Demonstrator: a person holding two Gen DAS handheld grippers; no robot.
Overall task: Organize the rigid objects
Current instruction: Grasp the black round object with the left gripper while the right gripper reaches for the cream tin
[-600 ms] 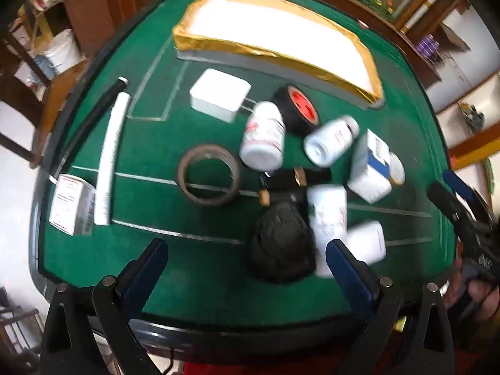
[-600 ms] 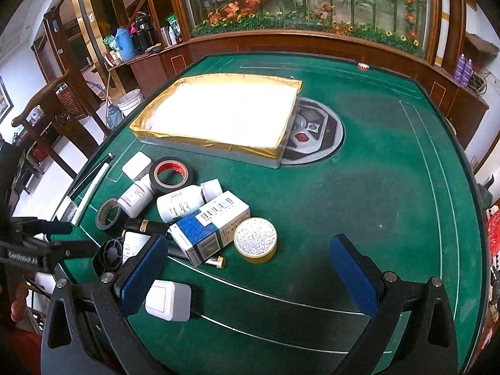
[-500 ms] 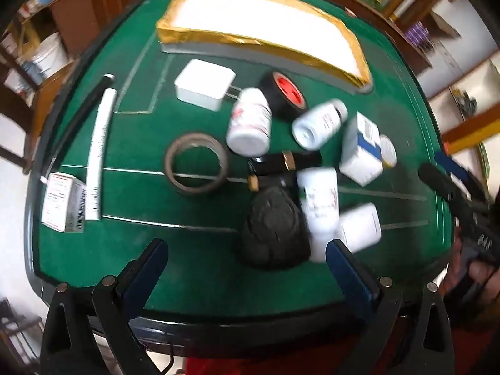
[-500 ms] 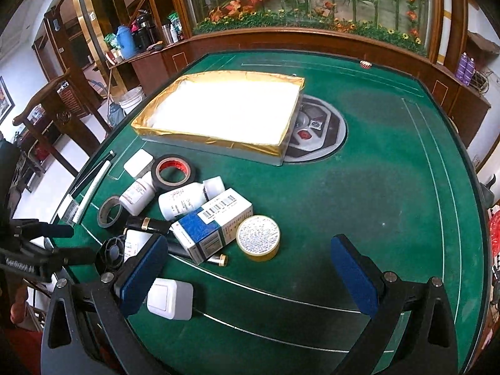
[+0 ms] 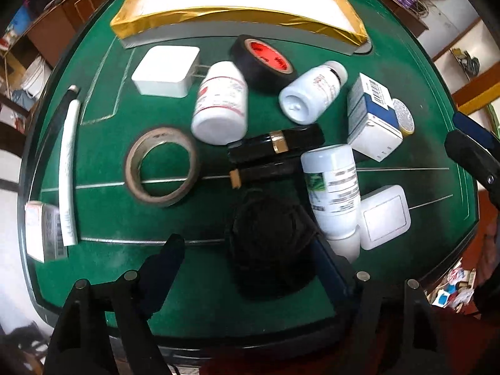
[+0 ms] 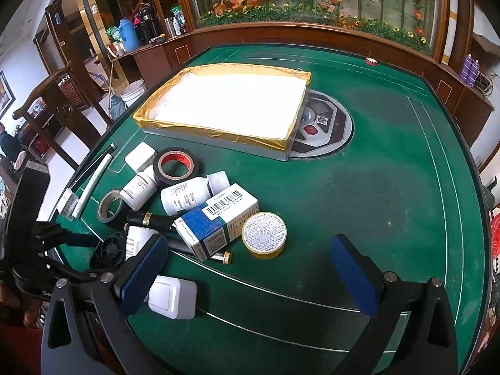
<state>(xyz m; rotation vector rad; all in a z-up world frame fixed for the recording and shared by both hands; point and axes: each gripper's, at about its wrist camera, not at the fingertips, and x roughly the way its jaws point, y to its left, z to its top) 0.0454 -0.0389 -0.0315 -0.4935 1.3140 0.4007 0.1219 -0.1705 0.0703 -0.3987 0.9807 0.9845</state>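
The black round object (image 5: 268, 243) lies at the near edge of the green felt table (image 6: 390, 187), between the spread fingers of the left gripper (image 5: 247, 262), which is not closed on it. Bottle and box labels are unreadable; only a barcode shows on the blue-and-white box (image 6: 218, 222). The right gripper (image 6: 250, 275) hangs wide and empty, and only its view shows the planter wall (image 6: 312, 6).

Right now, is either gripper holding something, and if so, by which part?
Nothing is held. The left gripper is open, its fingers on either side of the black round object without closing on it. The right gripper is open above the green table.
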